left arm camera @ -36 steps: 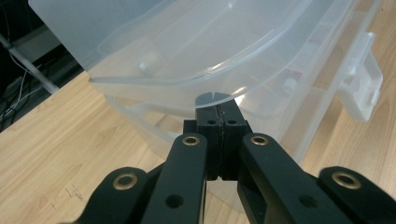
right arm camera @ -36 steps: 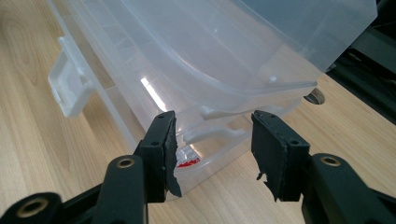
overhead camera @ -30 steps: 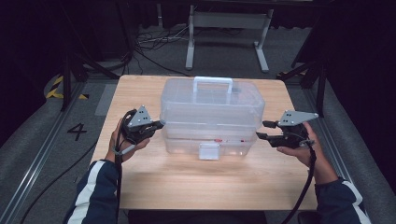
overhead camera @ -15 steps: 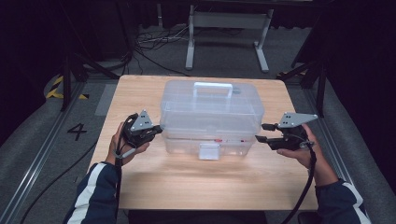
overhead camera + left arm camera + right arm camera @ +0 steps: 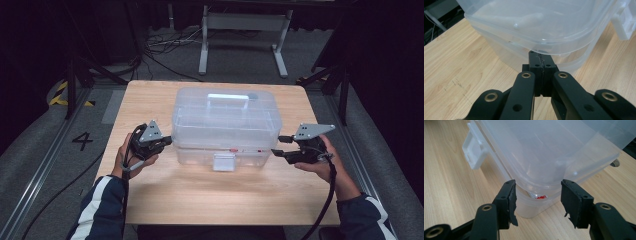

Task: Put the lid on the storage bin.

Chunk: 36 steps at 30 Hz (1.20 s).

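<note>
With the clear box (image 5: 225,127) mid-bench, the left hand-held gripper (image 5: 541,62) clenched empty under its lid rim and the right hand-held gripper (image 5: 537,195) just opening beside its other end, an uneven lift could tip it

Box (image 5: 225,120): clear glossy plastic, smooth. Table (image 5: 150,100): matt light wood w/ grain.

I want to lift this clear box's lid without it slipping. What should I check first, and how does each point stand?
1. Left gripper shut, tips under the lid rim: ok.
2. Right gripper gripping the rim: not ok; its jaws have just been opening and the fingers stand clear.
3. Front latch released: cannot tell.
4. Box square on the table: ok.
5. Handle lying flat: ok.
</note>
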Tool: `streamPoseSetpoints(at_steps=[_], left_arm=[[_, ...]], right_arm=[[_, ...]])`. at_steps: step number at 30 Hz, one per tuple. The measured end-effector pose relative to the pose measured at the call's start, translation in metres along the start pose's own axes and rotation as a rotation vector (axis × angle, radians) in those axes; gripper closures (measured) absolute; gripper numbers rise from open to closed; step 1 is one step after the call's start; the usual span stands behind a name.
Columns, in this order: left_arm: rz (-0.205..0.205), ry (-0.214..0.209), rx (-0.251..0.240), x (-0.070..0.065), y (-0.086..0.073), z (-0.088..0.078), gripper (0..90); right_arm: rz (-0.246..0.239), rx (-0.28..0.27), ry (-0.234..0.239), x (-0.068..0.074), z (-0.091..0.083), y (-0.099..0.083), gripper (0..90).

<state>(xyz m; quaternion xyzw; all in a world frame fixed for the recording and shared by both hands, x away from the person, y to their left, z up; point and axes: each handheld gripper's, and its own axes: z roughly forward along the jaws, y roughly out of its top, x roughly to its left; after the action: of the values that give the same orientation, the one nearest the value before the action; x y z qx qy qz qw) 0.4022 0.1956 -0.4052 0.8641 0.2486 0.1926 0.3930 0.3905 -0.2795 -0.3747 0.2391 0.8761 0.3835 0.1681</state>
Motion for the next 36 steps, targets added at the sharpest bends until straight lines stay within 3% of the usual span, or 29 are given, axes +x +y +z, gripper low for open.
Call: streamPoseSetpoints(at_steps=[8, 16, 27, 36], left_arm=[[-0.018, 0.007, 0.006, 0.002, -0.006, 0.003, 90.0], [-0.009, 0.017, 0.029, 0.002, -0.009, 0.004, 90.0], [-0.015, 0.011, 0.026, 0.003, -0.01, 0.005, 90.0], [-0.007, 0.011, 0.029, 0.003, -0.009, 0.0, 86.6]], right_arm=[[0.002, 0.021, 0.007, -0.001, 0.006, -0.003, 46.9], [-0.001, 0.043, 0.008, 0.0, 0.01, -0.005, 46.0], [-0.014, 0.046, 0.002, 0.0, 0.013, -0.005, 41.4], [-0.066, 0.067, -0.035, 0.003, 0.01, -0.003, 42.6]])
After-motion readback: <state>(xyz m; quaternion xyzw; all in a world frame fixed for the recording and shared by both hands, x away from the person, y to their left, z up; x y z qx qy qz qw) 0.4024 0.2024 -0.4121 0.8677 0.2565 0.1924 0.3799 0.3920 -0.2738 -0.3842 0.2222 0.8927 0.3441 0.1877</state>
